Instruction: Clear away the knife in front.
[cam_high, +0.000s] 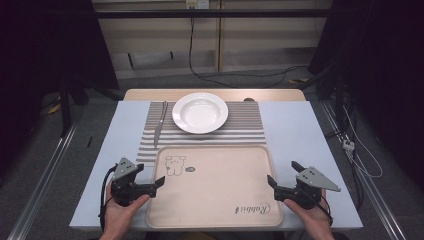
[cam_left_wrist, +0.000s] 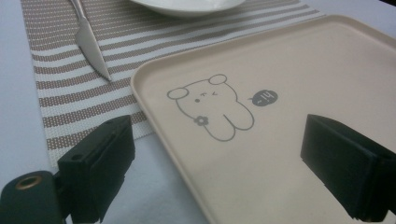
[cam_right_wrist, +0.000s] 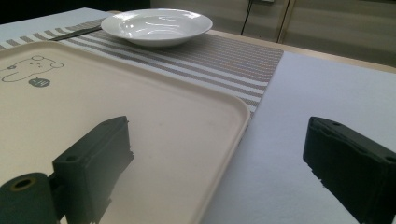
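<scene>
Tray (cam_high: 215, 200), broad, stiff and probably light, lies flat on the desk (cam_high: 300, 130) below the plate (cam_high: 200, 112). Left gripper (cam_high: 159, 182) and right gripper (cam_high: 271, 182) straddle opposite raised rims, jaws apart; grip both rims evenly.

Beige rectangular tray (cam_high: 215, 187) with rounded corners, lying flat in the lower centre of the frame, empty, small bear drawing near its upper left corner, script lettering near its lower right edge
</scene>
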